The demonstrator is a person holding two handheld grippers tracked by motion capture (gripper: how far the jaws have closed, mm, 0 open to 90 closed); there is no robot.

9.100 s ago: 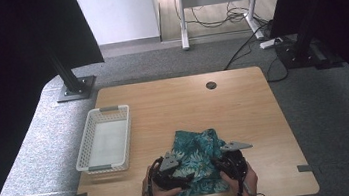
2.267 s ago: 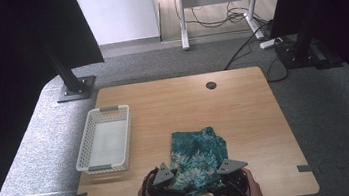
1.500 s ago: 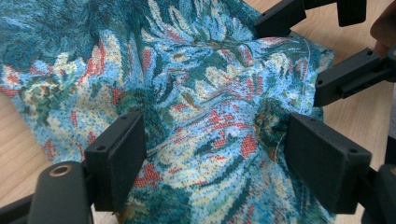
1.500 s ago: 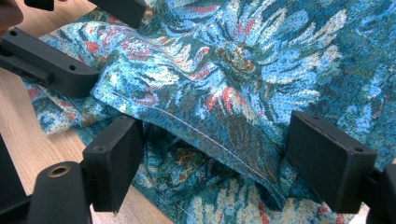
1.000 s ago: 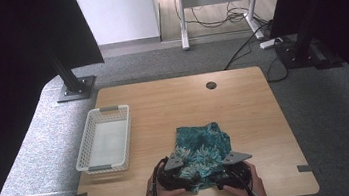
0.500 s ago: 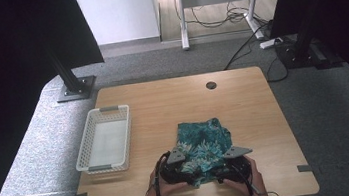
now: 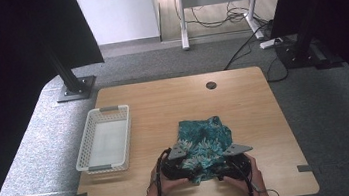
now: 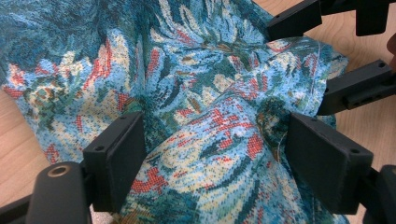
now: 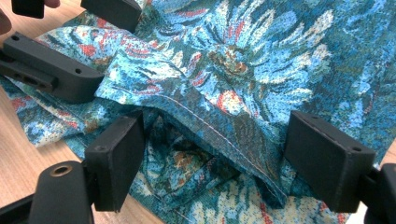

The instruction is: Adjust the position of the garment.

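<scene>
Cloth (image 7: 202,142), teal with red and cream flowers, lies crumpled near the front of the tabletop (image 7: 243,99), its near edge between both claws. Left claw (image 8: 212,154) gapes wide with a raised fold between its jaws; right claw (image 9: 212,154) gapes wide over a stitched hem. Both claws sit just beside each other. Basket (image 7: 105,145) stands well apart at left.

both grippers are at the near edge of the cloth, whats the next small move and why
Probably close the right gripper on the stitched hem that lies between its open jaws. The patterned cloth sits bunched on the table, and the left gripper also stands open over a raised fold, so neither has a hold yet. A firm grip on an edge likely has to come before any lifting or folding.
</scene>
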